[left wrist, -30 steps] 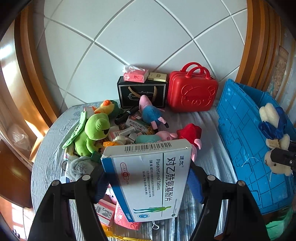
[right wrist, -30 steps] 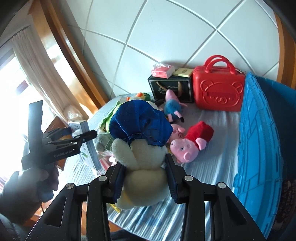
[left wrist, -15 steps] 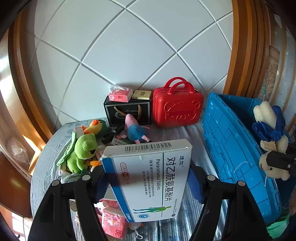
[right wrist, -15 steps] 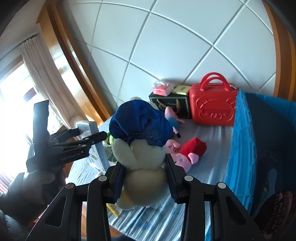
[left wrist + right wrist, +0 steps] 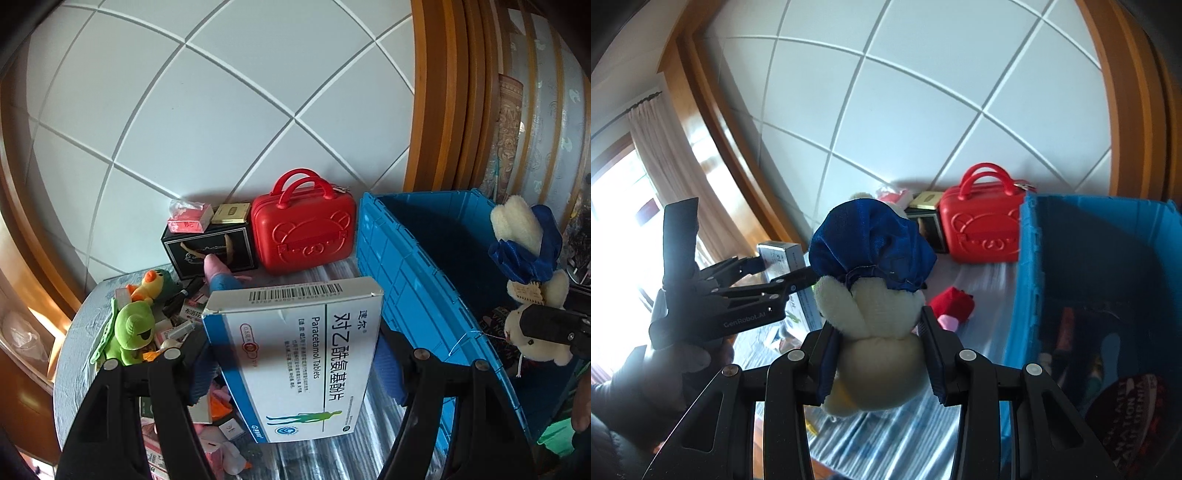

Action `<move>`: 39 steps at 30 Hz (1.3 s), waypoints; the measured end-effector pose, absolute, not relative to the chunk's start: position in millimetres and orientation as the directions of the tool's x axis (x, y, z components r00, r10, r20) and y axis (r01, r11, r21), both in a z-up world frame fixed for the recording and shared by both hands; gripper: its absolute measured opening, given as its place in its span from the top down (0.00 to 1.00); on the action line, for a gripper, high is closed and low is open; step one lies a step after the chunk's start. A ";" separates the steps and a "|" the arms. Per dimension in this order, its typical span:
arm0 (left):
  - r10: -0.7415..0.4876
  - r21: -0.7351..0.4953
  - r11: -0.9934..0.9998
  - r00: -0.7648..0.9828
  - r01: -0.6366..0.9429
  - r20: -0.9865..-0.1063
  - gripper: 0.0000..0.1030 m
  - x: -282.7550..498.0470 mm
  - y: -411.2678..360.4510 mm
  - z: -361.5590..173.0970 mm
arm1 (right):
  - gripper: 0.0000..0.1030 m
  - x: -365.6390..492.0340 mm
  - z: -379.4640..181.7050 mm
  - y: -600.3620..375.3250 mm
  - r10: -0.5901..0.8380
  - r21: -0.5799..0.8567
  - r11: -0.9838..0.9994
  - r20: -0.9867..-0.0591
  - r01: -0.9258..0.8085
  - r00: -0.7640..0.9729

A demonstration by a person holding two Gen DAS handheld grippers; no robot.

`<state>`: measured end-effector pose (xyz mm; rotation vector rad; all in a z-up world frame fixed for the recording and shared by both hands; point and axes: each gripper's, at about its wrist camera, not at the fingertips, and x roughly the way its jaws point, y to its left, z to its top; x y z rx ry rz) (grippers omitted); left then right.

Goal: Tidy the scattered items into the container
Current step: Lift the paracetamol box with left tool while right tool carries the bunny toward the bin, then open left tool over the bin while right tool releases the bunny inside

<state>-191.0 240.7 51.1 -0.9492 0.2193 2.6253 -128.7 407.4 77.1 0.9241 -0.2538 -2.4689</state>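
My left gripper [image 5: 295, 354] is shut on a white and blue paracetamol tablet box [image 5: 299, 354], held up above the table just left of the blue crate [image 5: 413, 295]. My right gripper [image 5: 879, 347] is shut on a cream plush bear with a blue cloth [image 5: 871, 280], held up left of the crate wall [image 5: 1023, 295]. The bear also shows in the left wrist view [image 5: 528, 273], over the crate. The left gripper with the box shows in the right wrist view [image 5: 768, 273].
A red bear suitcase [image 5: 303, 229] and a black gift bag [image 5: 210, 251] stand against the tiled wall. A green frog plush [image 5: 129, 332], a duck plush [image 5: 147, 284], small boxes and a pink pig plush [image 5: 949, 306] lie on the table. Several items lie inside the crate [image 5: 1108, 354].
Both grippers have risen and moved right toward the blue crate with their loads. The bear is now over the crate's inside; the tablet box is beside its wall.
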 end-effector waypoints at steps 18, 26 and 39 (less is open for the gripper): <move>0.385 0.056 -0.841 -0.668 -0.538 -0.636 0.31 -189.4 367.5 65.5 | 0.61 -107.0 79.0 513.6 -0.380 0.343 -0.916 -0.567 0.210 -0.730; 0.444 0.066 -0.772 -0.610 -0.633 -0.656 0.31 -186.5 429.3 60.9 | 0.61 -91.7 71.9 567.7 -0.290 0.351 -0.932 -0.586 0.086 -0.757; 0.516 0.062 -0.666 -0.519 -0.744 -0.681 0.31 -180.2 499.0 50.9 | 0.61 -62.9 57.5 631.1 -0.172 0.362 -0.929 -0.617 -0.083 -0.768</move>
